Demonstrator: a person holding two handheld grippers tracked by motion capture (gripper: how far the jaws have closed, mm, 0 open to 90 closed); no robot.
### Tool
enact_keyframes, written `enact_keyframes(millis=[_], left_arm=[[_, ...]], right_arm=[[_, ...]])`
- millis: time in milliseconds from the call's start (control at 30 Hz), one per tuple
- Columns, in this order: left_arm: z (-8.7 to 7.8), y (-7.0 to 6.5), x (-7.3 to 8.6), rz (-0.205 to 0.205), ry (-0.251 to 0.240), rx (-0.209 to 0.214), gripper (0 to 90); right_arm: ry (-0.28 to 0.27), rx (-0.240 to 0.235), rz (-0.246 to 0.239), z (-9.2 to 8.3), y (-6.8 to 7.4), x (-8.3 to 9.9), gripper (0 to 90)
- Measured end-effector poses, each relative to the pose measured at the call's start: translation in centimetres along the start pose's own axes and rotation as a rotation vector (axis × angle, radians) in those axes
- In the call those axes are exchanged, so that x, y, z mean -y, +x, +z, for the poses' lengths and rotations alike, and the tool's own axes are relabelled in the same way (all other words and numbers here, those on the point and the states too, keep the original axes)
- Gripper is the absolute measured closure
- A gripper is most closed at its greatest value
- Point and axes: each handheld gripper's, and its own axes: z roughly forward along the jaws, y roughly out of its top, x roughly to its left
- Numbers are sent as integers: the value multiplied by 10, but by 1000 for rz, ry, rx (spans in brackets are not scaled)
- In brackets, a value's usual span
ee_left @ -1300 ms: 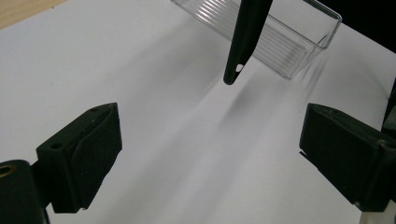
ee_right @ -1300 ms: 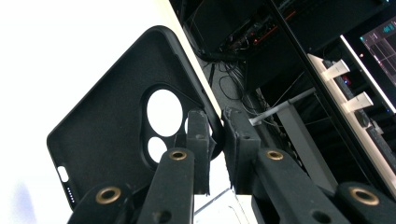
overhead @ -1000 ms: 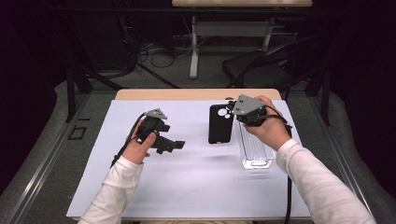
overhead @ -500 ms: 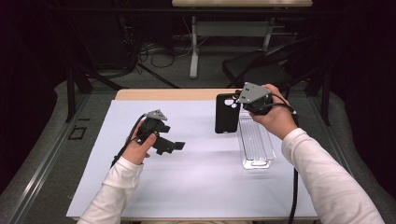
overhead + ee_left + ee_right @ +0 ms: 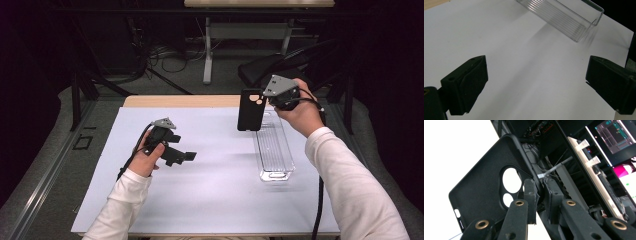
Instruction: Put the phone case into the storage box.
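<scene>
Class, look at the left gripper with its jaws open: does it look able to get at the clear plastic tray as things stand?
Probably yes. The left gripper is open and empty, and bare white table lies between it and the clear tray. The right gripper holds the black phone case up at the tray's far end.

Black phone case (image 5: 249, 109), ribbed clear tray (image 5: 273, 149), white table cover (image 5: 215, 200).

Bright, evenly lit white tabletop (image 5: 215, 200); dark, dim surroundings.
</scene>
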Motion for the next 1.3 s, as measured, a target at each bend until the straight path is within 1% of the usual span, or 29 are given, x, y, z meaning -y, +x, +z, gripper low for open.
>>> enact_keyframes(millis=[33, 233, 267, 433, 567, 700, 900, 1033, 1200, 1300], left_arm=[[0, 0, 0, -2, -6, -1, 44], [0, 0, 0, -7, -4, -4, 44], [0, 0, 0, -7, -4, -4, 44], [0, 0, 0, -4, 0, -2, 43], [-1, 0, 1, -7, -6, -4, 44], [-1, 0, 1, -9, -6, -7, 43], [0, 1, 2, -7, -3, -7, 44], [0, 1, 2, -9, 0, -10, 44], [0, 2, 2, -12, -1, -10, 44], [0, 1, 2, -11, -1, -10, 44]], right_arm=[[3, 5, 4, 1, -3, 1, 815], [33, 28, 26, 8, -15, 7, 815], [36, 31, 32, 9, -16, 8, 815], [64, 41, 34, 12, -21, 12, 815], [74, 47, 21, 13, -23, 15, 815], [79, 67, 3, 15, -25, 20, 815], [82, 83, -1, 19, -30, 29, 815], [79, 106, -8, 18, -34, 34, 815], [84, 121, -24, 17, -36, 39, 815], [85, 132, -23, 18, -35, 43, 815]])
